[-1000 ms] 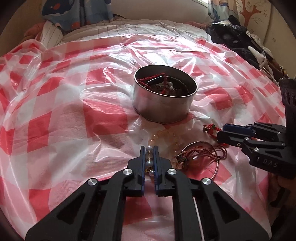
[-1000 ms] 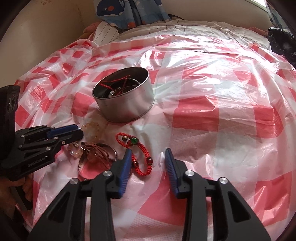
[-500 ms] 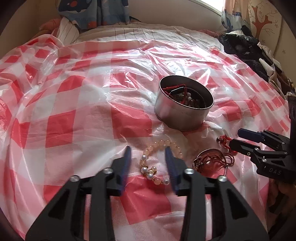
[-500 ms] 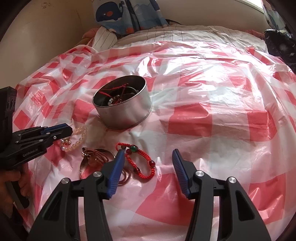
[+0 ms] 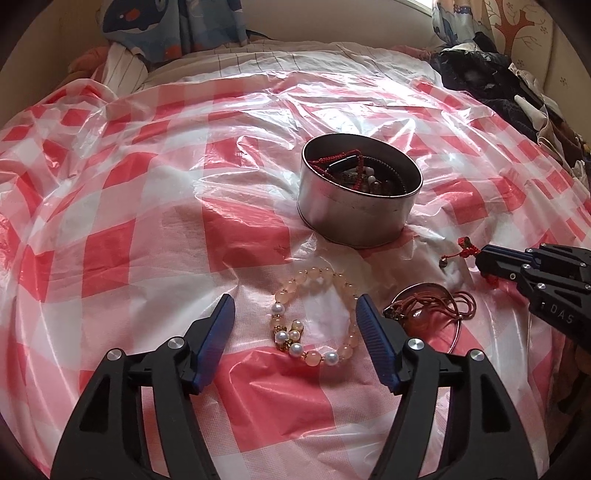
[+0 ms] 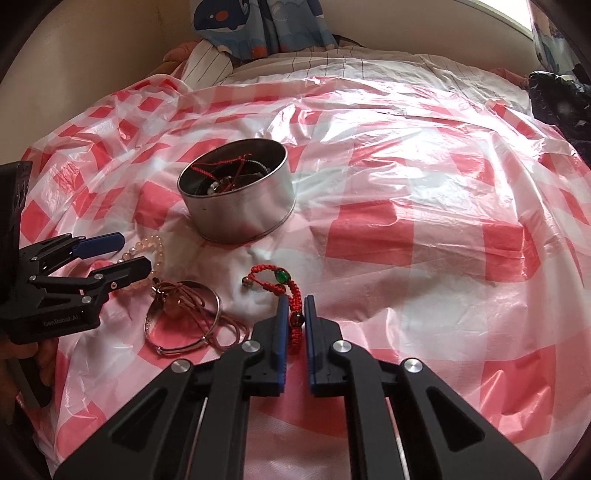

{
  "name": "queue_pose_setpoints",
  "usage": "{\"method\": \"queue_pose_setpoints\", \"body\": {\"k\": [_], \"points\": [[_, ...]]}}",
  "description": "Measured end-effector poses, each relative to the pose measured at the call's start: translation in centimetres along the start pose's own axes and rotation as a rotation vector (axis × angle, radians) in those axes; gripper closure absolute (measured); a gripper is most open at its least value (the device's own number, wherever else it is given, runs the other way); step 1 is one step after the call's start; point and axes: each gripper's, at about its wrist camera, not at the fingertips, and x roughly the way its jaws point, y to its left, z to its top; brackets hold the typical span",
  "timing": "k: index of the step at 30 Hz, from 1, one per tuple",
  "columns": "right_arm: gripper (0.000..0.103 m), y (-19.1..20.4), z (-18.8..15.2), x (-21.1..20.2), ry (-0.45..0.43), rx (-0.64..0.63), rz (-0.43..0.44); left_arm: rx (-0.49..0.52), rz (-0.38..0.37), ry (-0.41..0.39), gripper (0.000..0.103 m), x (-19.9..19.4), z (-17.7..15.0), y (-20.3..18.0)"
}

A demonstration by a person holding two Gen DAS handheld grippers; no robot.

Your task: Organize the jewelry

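A round metal tin [image 5: 369, 225] [image 6: 255, 218] with several bracelets inside sits on the red-checked plastic sheet. A peach and pearl bead bracelet [image 5: 314, 277] [image 6: 151, 243] lies flat between the fingers of my open left gripper [image 5: 295, 302] [image 6: 135, 251]. My right gripper [image 6: 295, 301] [image 5: 480, 258] is shut on the red braided cord bracelet [image 6: 291, 295] [image 5: 465, 243] with a green bead, which still lies on the sheet. A thin metal bangle tangled with a brown cord pendant [image 5: 436, 310] [image 6: 184, 314] lies between the two bracelets.
The plastic sheet [image 5: 147, 229] covers a bed. Dark clothes [image 5: 491, 81] are piled at the far right. A striped pillow [image 6: 210, 66] and a blue whale-print curtain [image 6: 258, 26] are at the far edge.
My left gripper let go of the bead bracelet, opened wide and drew back. My right gripper moved down and closed on the red cord bracelet.
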Motion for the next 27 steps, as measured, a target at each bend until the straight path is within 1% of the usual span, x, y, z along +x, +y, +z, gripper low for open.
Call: {"method": "queue_pose_setpoints", "body": {"k": [1,2,3,4,9,12,13,14,15,16,20,27], "points": [[0.091,-0.2,0.0,0.0,0.003,0.005,0.001,0.002,0.001,0.0,0.037,0.0,0.0,0.0],[0.084,-0.2,0.1,0.0,0.0,0.007,0.006,0.005,0.003,0.0,0.037,0.0,0.0,-0.1],[0.066,-0.1,0.1,-0.1,-0.008,0.004,0.007,0.007,0.004,0.0,0.037,0.0,0.0,-0.1],[0.059,0.1,0.1,-0.1,-0.011,-0.006,-0.001,0.01,0.005,0.0,0.036,0.0,0.0,-0.2],[0.059,0.7,-0.2,1.1,0.028,-0.036,-0.013,0.023,0.014,0.002,0.035,0.1,-0.1,-0.5],[0.06,1.0,-0.4,1.4,0.042,-0.063,-0.038,0.038,0.023,0.005,0.034,0.1,-0.1,-0.7],[0.067,1.0,-0.5,1.4,0.043,-0.067,-0.045,0.045,0.027,0.007,0.034,0.2,-0.2,-0.8],[0.071,1.0,-0.5,1.3,0.042,-0.065,-0.043,0.053,0.032,0.009,0.034,0.2,-0.2,-0.9],[0.086,0.8,-0.4,1.3,0.041,-0.056,-0.029,0.062,0.038,0.01,0.034,0.2,-0.2,-1.1],[0.087,0.7,-0.4,1.1,0.034,-0.049,-0.023,0.07,0.044,0.012,0.033,0.3,-0.3,-1.2],[0.087,0.4,-0.1,0.2,-0.009,-0.032,-0.029,0.086,0.053,0.014,0.032,0.3,-0.3,-1.5],[0.087,0.1,0.2,-0.3,-0.034,-0.023,-0.037,0.098,0.06,0.017,0.03,0.4,-0.4,-1.7]]}}
